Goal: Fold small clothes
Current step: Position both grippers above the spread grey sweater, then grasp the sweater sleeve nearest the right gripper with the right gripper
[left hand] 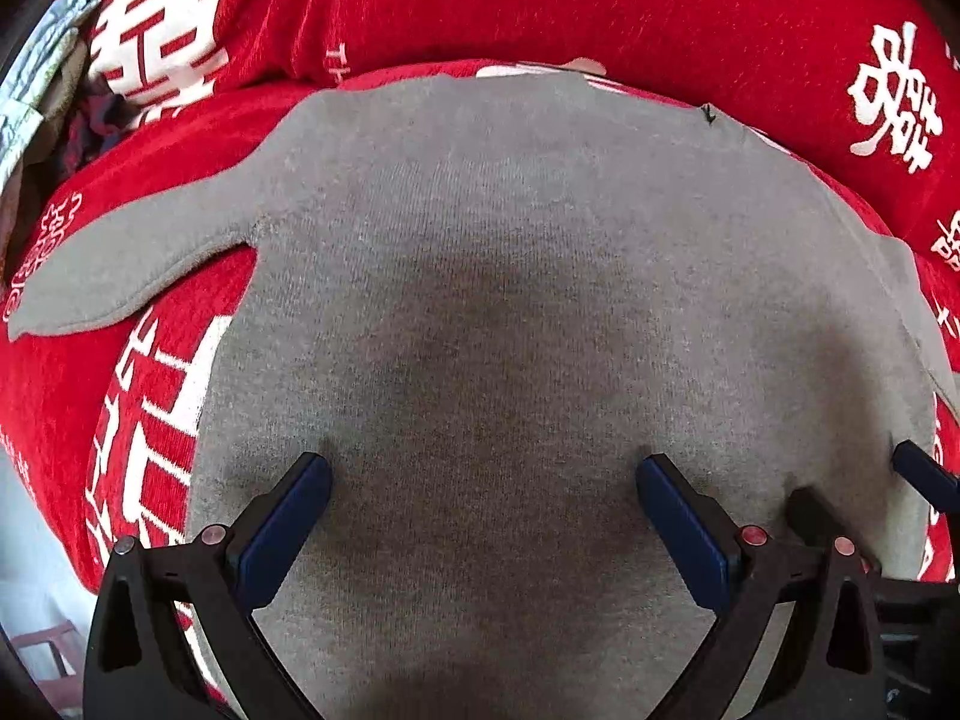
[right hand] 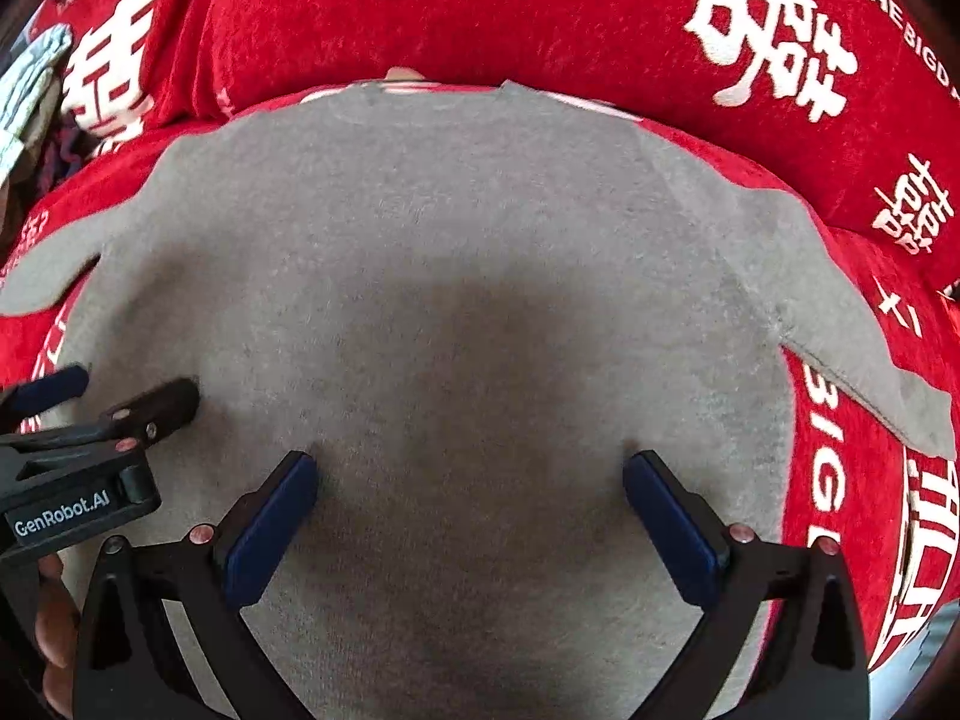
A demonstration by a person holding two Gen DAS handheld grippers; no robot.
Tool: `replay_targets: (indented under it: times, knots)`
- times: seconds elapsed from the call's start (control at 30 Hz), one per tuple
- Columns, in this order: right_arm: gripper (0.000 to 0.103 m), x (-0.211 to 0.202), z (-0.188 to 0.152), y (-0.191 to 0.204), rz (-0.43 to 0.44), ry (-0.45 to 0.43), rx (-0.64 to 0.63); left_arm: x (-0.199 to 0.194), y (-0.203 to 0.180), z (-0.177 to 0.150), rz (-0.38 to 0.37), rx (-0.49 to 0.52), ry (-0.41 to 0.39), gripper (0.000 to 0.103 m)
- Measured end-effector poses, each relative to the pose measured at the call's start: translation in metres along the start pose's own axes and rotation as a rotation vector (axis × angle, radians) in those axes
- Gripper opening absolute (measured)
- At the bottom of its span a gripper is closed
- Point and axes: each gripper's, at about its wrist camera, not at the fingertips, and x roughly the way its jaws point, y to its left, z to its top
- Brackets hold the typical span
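A red cover with white characters (left hand: 600, 0) underlies a small grey knit top (left hand: 510, 276), spread flat and face-down or face-up (cannot tell), sleeves out to either side. The fabric looks soft, light and limp, so it should drape rather than hold shape; a hem corner or sleeve end (left hand: 54, 306) seems the surest hold. The left gripper (left hand: 483, 486) and right gripper (right hand: 471, 480) hover over its lower body, jaws wide apart, holding nothing.
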Motion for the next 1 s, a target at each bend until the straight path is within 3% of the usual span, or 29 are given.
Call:
replay_targets:
  times: [0.57,1.0]
  knots:
    - [0.102,-0.019,0.024,-0.053,-0.048,-0.104,0.108,-0.013,-0.056,0.014,0.077,0.115,-0.057,0.103]
    - [0.101,-0.019,0.024,-0.111,-0.082,-0.129,0.187,-0.01,-0.119,0.02,0.072,0.191,-0.085,0.103]
